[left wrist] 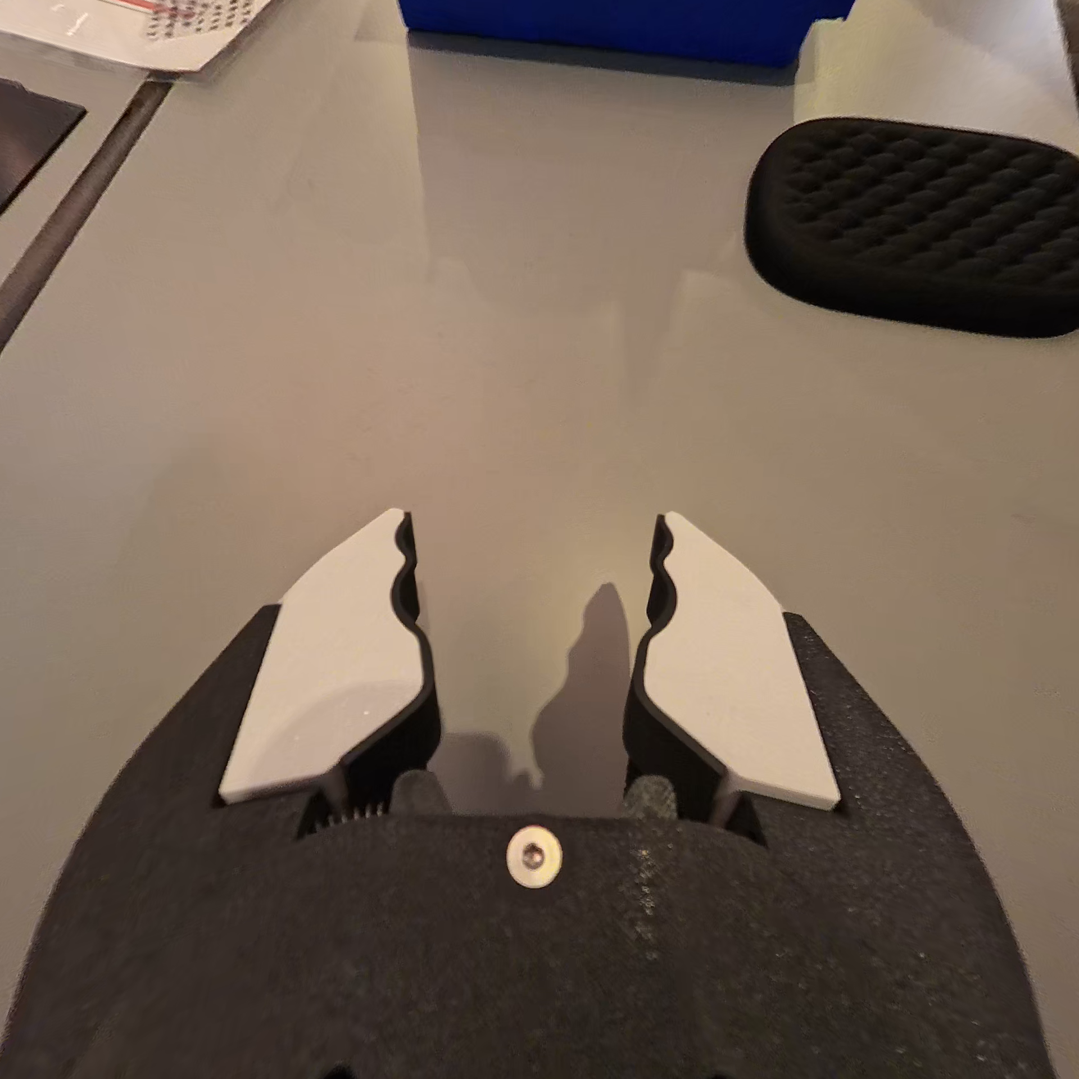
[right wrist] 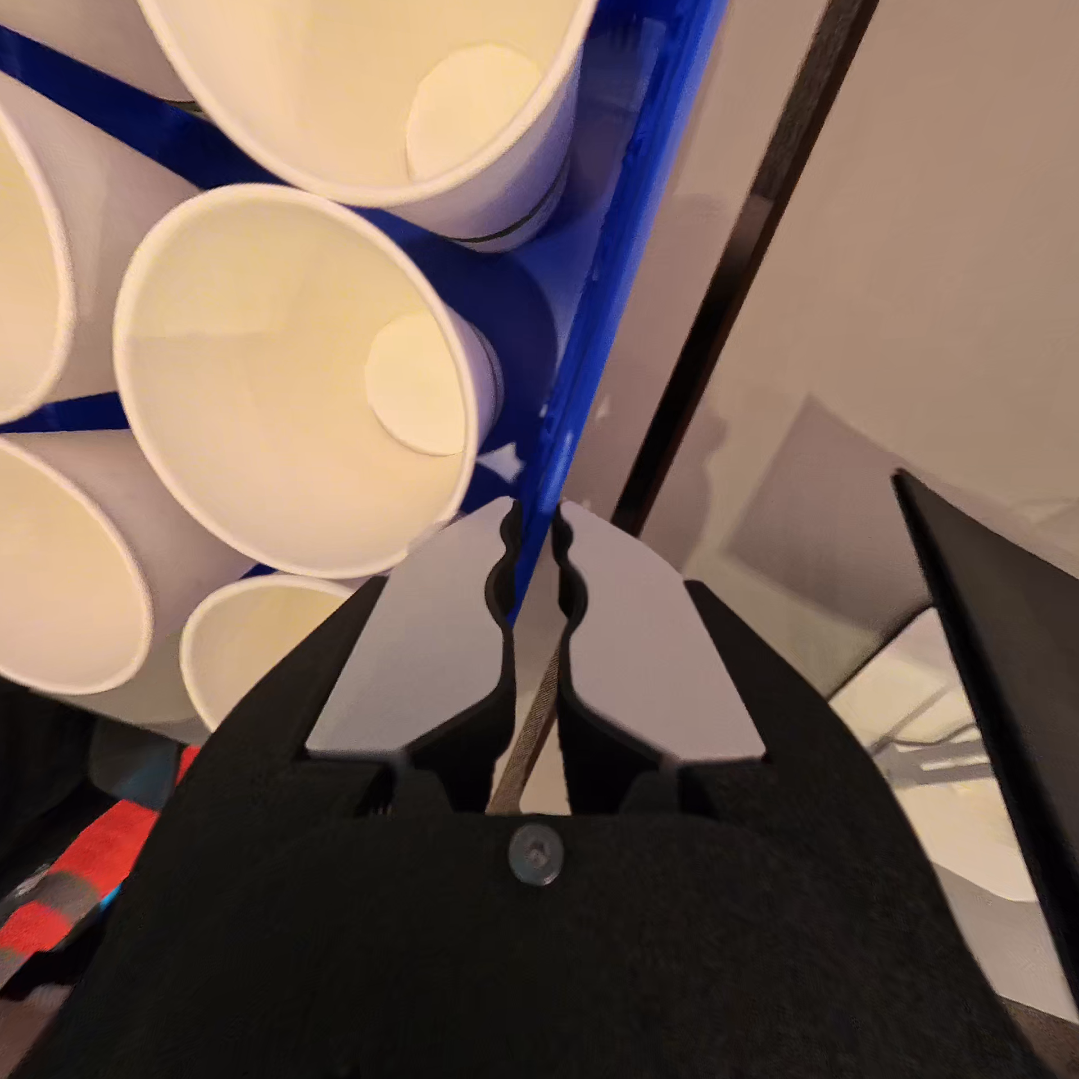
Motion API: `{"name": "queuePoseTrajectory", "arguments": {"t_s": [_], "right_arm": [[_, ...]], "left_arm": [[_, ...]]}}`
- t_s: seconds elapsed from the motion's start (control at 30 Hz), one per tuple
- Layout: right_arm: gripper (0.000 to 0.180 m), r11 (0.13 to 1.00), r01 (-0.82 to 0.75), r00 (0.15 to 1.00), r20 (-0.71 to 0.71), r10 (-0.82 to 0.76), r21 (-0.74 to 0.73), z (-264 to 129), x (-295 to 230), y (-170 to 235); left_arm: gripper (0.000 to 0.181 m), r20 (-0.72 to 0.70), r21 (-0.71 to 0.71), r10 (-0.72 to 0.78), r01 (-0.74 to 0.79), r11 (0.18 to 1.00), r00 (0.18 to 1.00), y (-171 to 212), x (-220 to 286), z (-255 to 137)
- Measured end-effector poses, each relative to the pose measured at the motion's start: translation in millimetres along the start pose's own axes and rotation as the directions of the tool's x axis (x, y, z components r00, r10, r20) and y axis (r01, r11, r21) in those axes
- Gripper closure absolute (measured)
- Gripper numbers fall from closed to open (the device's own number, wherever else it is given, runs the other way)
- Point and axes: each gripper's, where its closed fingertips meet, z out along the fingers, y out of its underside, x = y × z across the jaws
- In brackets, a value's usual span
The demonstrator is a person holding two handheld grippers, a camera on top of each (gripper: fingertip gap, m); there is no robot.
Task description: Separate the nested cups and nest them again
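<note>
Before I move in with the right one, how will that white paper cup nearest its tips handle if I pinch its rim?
The paper cup looks thin-walled, so its rim would probably flex oval under a pinch. It shows empty, so likely very light and easy to tip. It stands packed against neighbouring cups in the blue bin, so nudging it may shift them. The right hand-held gripper is nearly closed beside it.

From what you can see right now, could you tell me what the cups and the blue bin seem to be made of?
Cups: probably paper, matte cream inside, thin rolled rims. Blue bin: likely hard plastic, glossy, with sheen on its wall.
</note>
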Motion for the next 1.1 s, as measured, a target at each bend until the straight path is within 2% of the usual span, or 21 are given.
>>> {"name": "queuePoseTrajectory", "arguments": {"t_s": [0.13, 0.23, 0.33, 0.43, 0.53, 0.6, 0.7, 0.87, 0.97, 1.03, 1.07, 1.1], "right_arm": [[0.172, 0.999, -0.031, 0.999, -0.019, 0.030, -0.035, 2, 0, 0], [0.172, 0.997, -0.056, 0.998, -0.043, 0.054, -0.048, 2, 1, 1], [0.173, 0.995, -0.082, 0.996, -0.050, 0.079, -0.049, 3, 0, 1], [0.173, 0.994, -0.098, 0.995, -0.039, 0.096, -0.048, 2, -2, 2], [0.173, 0.994, -0.106, 0.994, -0.038, 0.105, -0.035, 3, -2, 1], [0.173, 0.993, -0.114, 0.993, -0.045, 0.112, -0.033, 3, -1, 1], [0.173, 0.993, -0.110, 0.992, -0.060, 0.108, -0.043, 3, -1, 1], [0.173, 0.992, -0.111, 0.991, -0.080, 0.106, -0.061, 2, -2, 2], [0.173, 0.991, -0.116, 0.990, -0.085, 0.111, -0.066, 2, -3, 3], [0.173, 0.990, -0.120, 0.990, -0.086, 0.114, -0.069, 2, -3, 3], [0.173, 0.990, -0.121, 0.990, -0.087, 0.115, -0.070, 2, -4, 3], [0.173, 0.990, -0.125, 0.989, -0.089, 0.119, -0.069, 2, -4, 4]], "left_arm": [[0.108, 0.182, -0.096, -0.041, 0.059, 0.994, 0.982, 4, -27, -24], [0.109, 0.419, -0.124, -0.098, 0.164, 0.979, 0.903, 13, -58, -66], [0.111, 0.641, -0.125, -0.144, 0.287, 0.950, 0.754, 42, -77, -133], [0.113, 0.809, -0.052, -0.233, 0.461, 0.886, 0.540, 92, -77, -215], [0.113, 0.903, 0.015, -0.275, 0.615, 0.789, 0.331, 153, -61, -282], [0.113, 0.914, 0.088, -0.324, 0.659, 0.747, 0.245, 181, -53, -304], [0.113, 0.887, 0.185, -0.425, 0.704, 0.686, 0.181, 209, -47, -312], [0.117, 0.877, 0.200, -0.458, 0.758, 0.621, 0.144, 247, -53, -305], [0.134, 0.850, 0.237, -0.504, 0.744, 0.625, 0.153, 246, -63, -298], [0.166, 0.837, 0.220, -0.514, 0.745, 0.630, 0.187, 244, -65, -292], [0.175, 0.832, 0.219, -0.518, 0.743, 0.633, 0.197, 243, -67, -289], [0.175, 0.830, 0.220, -0.521, 0.740, 0.635, 0.201, 242, -69, -288]]}}
